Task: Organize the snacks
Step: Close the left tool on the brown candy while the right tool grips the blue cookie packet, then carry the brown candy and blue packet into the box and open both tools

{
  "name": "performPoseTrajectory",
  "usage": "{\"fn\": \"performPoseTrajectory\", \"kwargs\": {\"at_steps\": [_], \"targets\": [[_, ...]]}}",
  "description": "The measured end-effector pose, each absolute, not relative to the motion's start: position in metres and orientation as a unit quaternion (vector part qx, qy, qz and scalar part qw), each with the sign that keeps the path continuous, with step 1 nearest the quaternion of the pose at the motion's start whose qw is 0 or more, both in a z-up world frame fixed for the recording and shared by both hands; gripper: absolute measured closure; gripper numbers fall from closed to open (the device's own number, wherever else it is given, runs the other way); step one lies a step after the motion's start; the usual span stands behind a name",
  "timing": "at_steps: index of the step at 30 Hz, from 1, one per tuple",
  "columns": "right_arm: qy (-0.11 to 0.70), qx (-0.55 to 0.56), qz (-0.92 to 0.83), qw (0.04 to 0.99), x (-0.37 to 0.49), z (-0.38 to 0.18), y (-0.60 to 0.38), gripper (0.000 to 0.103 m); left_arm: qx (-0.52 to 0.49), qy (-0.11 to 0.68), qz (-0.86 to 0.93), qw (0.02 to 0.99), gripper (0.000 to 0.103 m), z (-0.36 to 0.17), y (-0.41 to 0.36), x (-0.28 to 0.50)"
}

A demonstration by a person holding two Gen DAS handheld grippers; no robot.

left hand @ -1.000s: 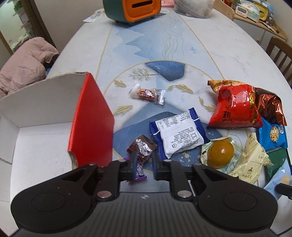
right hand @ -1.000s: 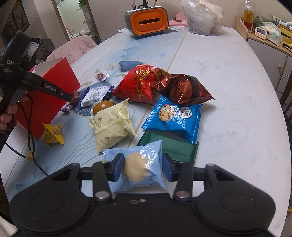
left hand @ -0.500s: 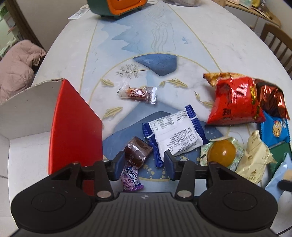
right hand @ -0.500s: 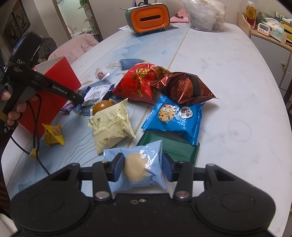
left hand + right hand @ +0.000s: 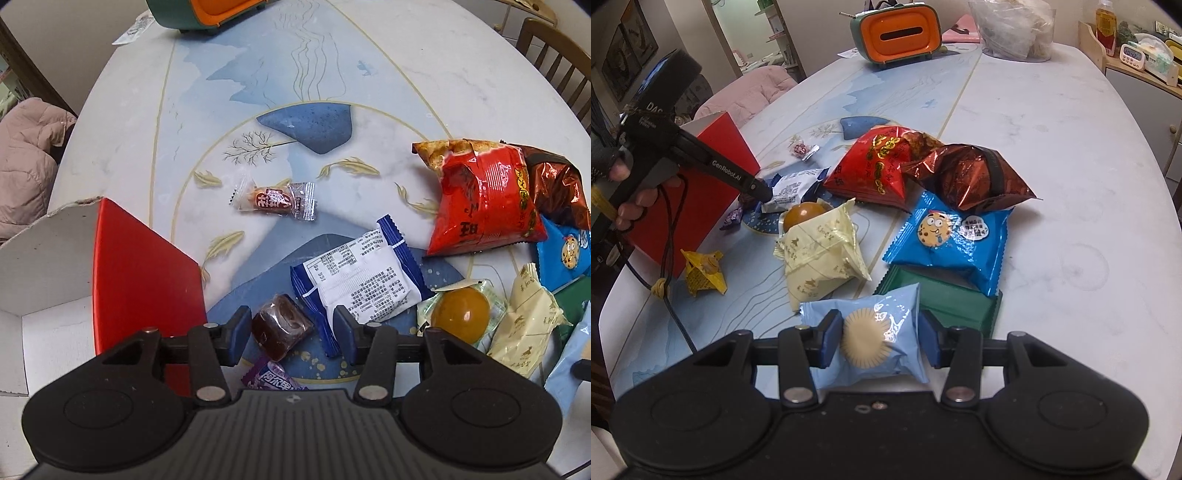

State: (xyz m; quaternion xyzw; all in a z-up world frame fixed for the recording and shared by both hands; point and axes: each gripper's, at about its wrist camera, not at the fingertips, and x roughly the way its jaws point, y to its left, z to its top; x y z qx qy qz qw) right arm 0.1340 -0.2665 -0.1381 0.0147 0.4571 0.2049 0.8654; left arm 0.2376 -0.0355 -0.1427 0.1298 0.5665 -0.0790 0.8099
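Note:
My left gripper (image 5: pixel 290 334) is open, its fingers either side of a brown wrapped candy (image 5: pixel 281 325) on the table. A purple candy (image 5: pixel 273 378) lies just below it. The open red box (image 5: pixel 144 273) stands to the left. A blue-and-white packet (image 5: pixel 360 280) lies to the right. My right gripper (image 5: pixel 878 338) is open around a light blue cookie packet (image 5: pixel 873 332), not squeezing it. The left gripper also shows in the right wrist view (image 5: pixel 753 188), beside the red box (image 5: pixel 701 192).
Snacks lie spread over the table: a red chip bag (image 5: pixel 877 166), brown foil bag (image 5: pixel 964 177), blue cookie packet (image 5: pixel 949 236), green packet (image 5: pixel 956 299), cream packet (image 5: pixel 820 254), orange jelly cup (image 5: pixel 460 314), small wrapped candy (image 5: pixel 275 201) and yellow wrapper (image 5: pixel 701 271). An orange tissue box (image 5: pixel 899 35) stands at the far end.
My left gripper opened, letting go of the purple candy, and moved forward so its fingers flank the brown candy. My right gripper stayed still around the light blue packet.

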Motion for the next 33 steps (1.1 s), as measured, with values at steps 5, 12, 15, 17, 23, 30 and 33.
{"fn": "performPoseTrajectory", "kwargs": {"at_steps": [5,12,15,17,23,30,33], "targets": [[0.455,0.016,0.206,0.866,0.134,-0.137,-0.266,0.058,0.129,0.554,-0.058,0.820,0.067,-0.142,-0.035,0.232],[0.447,0.016,0.201,0.872,0.131,-0.131,-0.267,0.058,0.099,0.542,-0.043,0.833,0.069,-0.140,-0.034,0.216],[0.443,0.018,0.195,0.875,0.128,-0.127,-0.268,0.058,0.088,0.538,-0.040,0.838,0.069,-0.133,-0.033,0.208],[0.440,0.023,0.192,0.877,0.125,-0.123,-0.269,0.058,0.081,0.533,-0.037,0.841,0.069,-0.127,-0.033,0.201],[0.422,0.028,0.191,0.886,0.117,-0.103,-0.266,0.058,0.053,0.514,-0.038,0.855,0.069,-0.099,-0.027,0.177],[0.398,0.018,0.190,0.898,0.105,-0.072,-0.246,0.058,0.027,0.486,-0.049,0.872,0.068,-0.064,-0.005,0.151],[0.386,0.014,0.190,0.902,0.103,-0.058,-0.232,0.058,0.017,0.477,-0.056,0.877,0.068,-0.050,0.011,0.142]]}}
